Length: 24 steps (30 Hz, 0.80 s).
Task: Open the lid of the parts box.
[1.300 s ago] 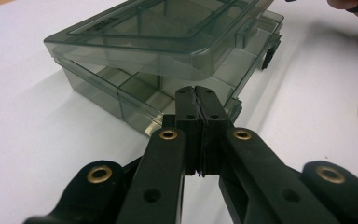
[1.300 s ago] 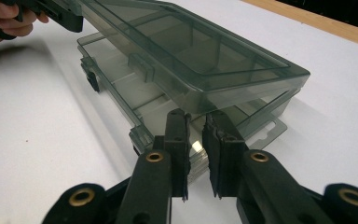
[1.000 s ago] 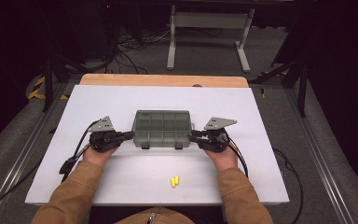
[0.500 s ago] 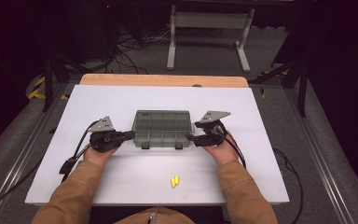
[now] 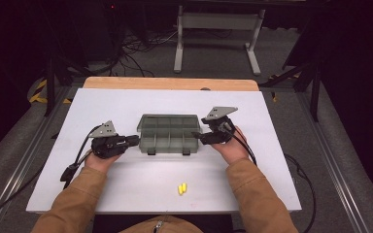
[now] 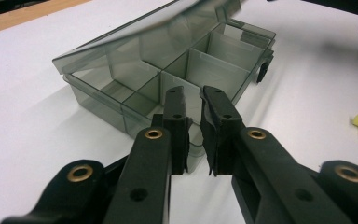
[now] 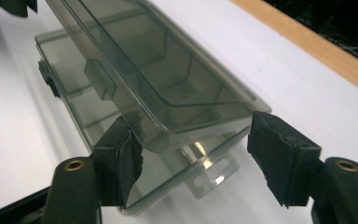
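**Left claw nips box wall, right claw props the lid**

Left gripper [image 6: 193, 122] is clenched on the near end wall of the smoky plastic box [image 5: 169, 136], its jaws just easing apart. Right gripper [image 7: 193, 156] stands released, its jaws having just been opening, the raised lid [image 7: 154, 88] resting between them against one pad. Box sits mid-table [image 5: 126, 104]; two yellow pieces [image 5: 181, 188] lie at its six o'clock.

Box lid [image 6: 168, 32] blurred, cut off at top.

We're in a lab: white bench [image 5: 126, 104], cables [image 5: 126, 46] strewn over grey floor, metal stand [image 5: 218, 29] behind.
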### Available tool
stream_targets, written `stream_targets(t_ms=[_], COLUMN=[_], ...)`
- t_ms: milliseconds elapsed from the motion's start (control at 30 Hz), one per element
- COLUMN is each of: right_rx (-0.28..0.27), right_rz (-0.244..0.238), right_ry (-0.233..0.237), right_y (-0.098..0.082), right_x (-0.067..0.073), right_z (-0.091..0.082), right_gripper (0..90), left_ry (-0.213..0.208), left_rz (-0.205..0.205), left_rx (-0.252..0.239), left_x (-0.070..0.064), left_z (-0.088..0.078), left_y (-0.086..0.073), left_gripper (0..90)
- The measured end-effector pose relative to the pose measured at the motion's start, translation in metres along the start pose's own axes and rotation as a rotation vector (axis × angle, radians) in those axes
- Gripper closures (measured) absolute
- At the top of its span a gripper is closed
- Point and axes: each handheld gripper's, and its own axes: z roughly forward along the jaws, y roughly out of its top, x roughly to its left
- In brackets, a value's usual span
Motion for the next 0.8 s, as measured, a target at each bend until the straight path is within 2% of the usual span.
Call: stream_targets(t_ms=[167,267,467,633,700,800], right_rx=[-0.008,-0.036,-0.038,-0.045,-0.05,-0.061], right_rz=[-0.004,0.008,0.023,0.031,0.037,0.047], right_ry=[0.001,0.009,0.01,0.005,0.003,-0.006], right_y=[0.008,0.013,0.021,0.027,0.029,0.032], right_x=[-0.004,-0.01,-0.017,-0.024,-0.026,-0.03], right_z=[-0.001,-0.002,0.0,0.004,0.005,0.008], right_gripper=[39.9,44.4,47.7,50.8,51.9,55.5], left_ry=[-0.006,-0.014,-0.028,-0.025,-0.039,-0.024], left_rz=[-0.011,-0.009,-0.017,0.001,-0.009,0.005], left_rx=[-0.007,-0.01,-0.014,-0.001,-0.002,0.006], left_x=[0.0,-0.001,-0.002,-0.004,-0.006,-0.01], left_z=[-0.003,-0.004,-0.011,-0.015,-0.017,-0.021], left_y=[0.001,0.001,0.002,0.002,0.002,0.003], left_gripper=[73.2,68.9,61.0,50.1,44.6,33.8])
